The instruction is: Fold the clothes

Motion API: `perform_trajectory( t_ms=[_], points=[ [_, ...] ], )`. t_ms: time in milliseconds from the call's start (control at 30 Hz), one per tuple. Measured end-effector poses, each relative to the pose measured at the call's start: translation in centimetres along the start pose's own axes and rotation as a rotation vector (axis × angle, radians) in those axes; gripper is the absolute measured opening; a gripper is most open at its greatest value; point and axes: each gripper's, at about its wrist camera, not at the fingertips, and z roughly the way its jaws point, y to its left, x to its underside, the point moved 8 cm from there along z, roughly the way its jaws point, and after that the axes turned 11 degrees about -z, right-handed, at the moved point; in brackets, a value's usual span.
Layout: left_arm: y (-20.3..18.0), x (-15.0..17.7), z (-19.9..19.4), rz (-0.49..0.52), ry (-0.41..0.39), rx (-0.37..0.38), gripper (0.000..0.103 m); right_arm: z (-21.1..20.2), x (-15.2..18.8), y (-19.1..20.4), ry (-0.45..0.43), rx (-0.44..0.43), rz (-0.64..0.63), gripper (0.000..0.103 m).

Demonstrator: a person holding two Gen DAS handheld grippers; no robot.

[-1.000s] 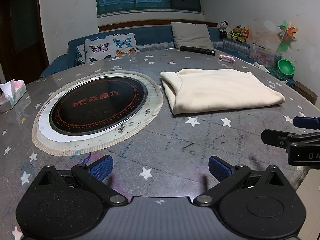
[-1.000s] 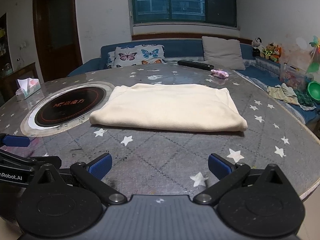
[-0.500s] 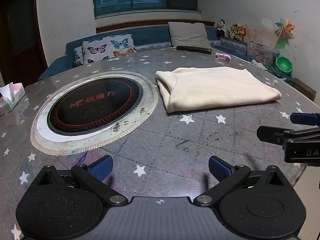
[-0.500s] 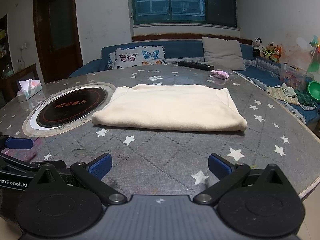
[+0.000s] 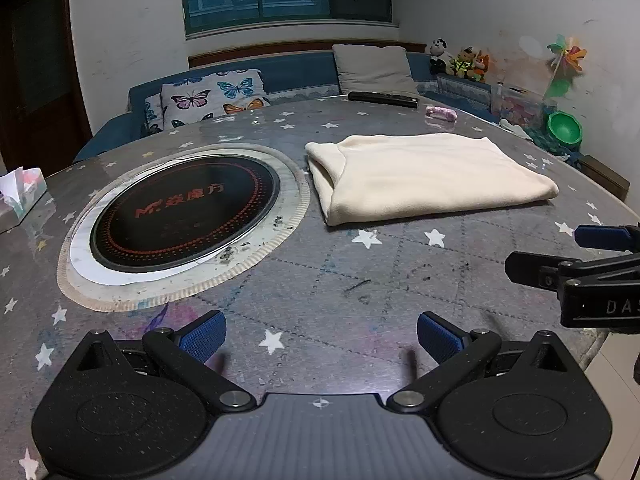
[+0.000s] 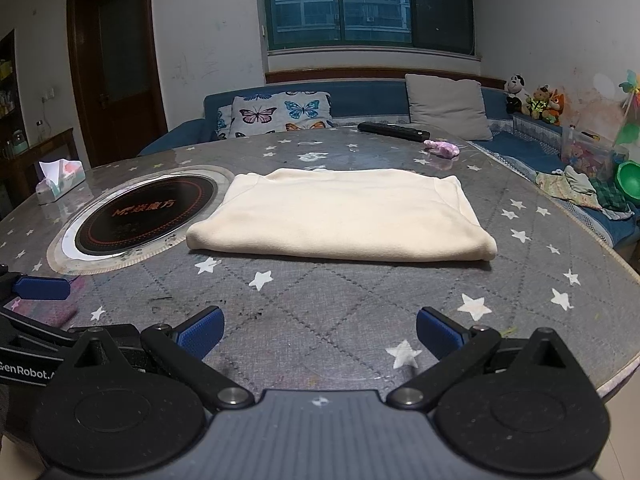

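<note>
1. One round table (image 5: 328, 280), grey quilted cover printed with white stars under a clear sheet; it bears everything below.
2. One sofa (image 6: 372, 100), blue, behind the table. Two cushions on it: one butterfly-print cushion (image 6: 280, 114) and one plain grey cushion (image 6: 446, 104).
3. One induction hob (image 5: 184, 216), round and black with red lettering, set into the table inside a pale ring.
4. One cream garment (image 6: 340, 216), folded into a flat rectangle, lying on the table just right of the hob ring, apart from both grippers. In the left wrist view the garment (image 5: 424, 176) shows its layered fold edge toward the hob.
5. Two grippers. Left gripper (image 5: 320, 332): two blue-padded fingers spread wide, nothing between them, over bare table near its front edge. Right gripper (image 6: 318, 330): fingers likewise wide apart and holding nothing, facing the garment's long front edge from short of it.
6. One tissue box (image 6: 60, 180) at the table's left side.
7. One black remote (image 6: 394, 131) at the far edge of the table.
8. One small pink object (image 6: 442, 148) just right of the remote; type unclear.
9. Three plush toys (image 6: 536, 100) on the ledge at right.
</note>
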Motion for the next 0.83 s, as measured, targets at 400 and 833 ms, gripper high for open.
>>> perform_trajectory(
  t_ms=[400,833],
  points=[
    [-0.26,-0.11,0.21,0.006,0.001,0.011,0.103,0.30,-0.02,0.10,0.006,-0.003,-0.002,0.103],
    [-0.43,-0.82,0.66,0.008,-0.008,0.018,0.103,1.01,-0.25,0.18,0.016,-0.004,-0.010,0.103]
  ],
)
